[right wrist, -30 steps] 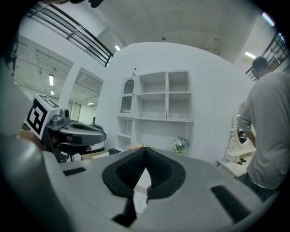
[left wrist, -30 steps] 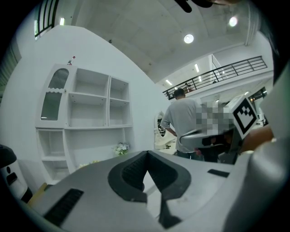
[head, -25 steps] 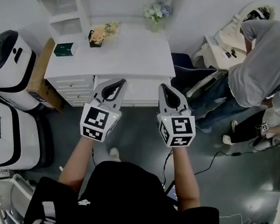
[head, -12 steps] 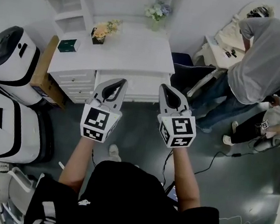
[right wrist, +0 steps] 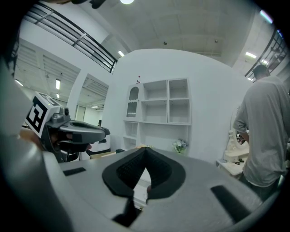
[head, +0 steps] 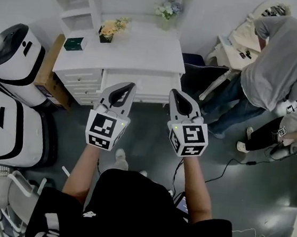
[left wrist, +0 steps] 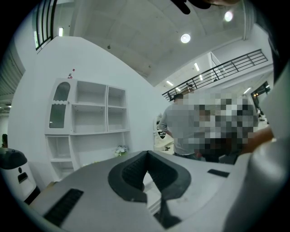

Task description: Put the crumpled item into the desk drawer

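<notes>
A small pot of orange flowers (head: 107, 30) stands at the back left of the white surface (head: 143, 50). A vase of pale flowers (head: 168, 9) stands at its back edge, and a green box (head: 73, 43) sits by its left edge. Under the front edge the desk drawer (head: 136, 83) and the side drawers (head: 79, 77) are all shut. The crumpled item cannot be made out in any view.

The left claw (left wrist: 146, 155) is closed with nothing in it, and the right claw (right wrist: 145, 152) is closed and empty as well. Both are held level in front of the surface.

Only the head view shows the grey floor (head: 137, 124), two white machines (head: 12, 66) and a cardboard box (head: 47, 70) to the left. The claw views add the shelf unit (right wrist: 158, 106) above the surface, ceiling lights and a railing (left wrist: 217, 72). A person in a grey shirt (head: 285, 57) bends over at the right.
</notes>
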The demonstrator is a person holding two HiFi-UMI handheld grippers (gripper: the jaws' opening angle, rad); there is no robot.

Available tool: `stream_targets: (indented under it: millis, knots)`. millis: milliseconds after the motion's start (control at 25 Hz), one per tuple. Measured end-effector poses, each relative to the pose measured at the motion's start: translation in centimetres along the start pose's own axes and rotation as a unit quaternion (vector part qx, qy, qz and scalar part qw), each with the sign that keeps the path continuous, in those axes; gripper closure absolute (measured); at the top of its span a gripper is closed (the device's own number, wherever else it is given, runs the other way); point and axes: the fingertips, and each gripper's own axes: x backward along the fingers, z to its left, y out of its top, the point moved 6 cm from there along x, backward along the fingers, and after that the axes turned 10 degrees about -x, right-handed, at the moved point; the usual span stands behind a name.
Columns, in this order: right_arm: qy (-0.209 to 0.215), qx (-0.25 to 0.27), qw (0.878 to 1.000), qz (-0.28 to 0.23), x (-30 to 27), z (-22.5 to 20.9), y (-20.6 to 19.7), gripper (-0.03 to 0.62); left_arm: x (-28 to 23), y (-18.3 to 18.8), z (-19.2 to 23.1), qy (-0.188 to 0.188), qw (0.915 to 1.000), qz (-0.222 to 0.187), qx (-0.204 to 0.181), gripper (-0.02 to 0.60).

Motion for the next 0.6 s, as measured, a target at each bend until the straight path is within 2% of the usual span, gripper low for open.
stream_targets:
  millis: [600]
  knots:
    - [0.003,-0.001,1.000,-0.004,2.2,0.5,-0.3,0.594,1.8,0.7,-1.8,0.002,1.0000,-0.005,0.006,0.575]
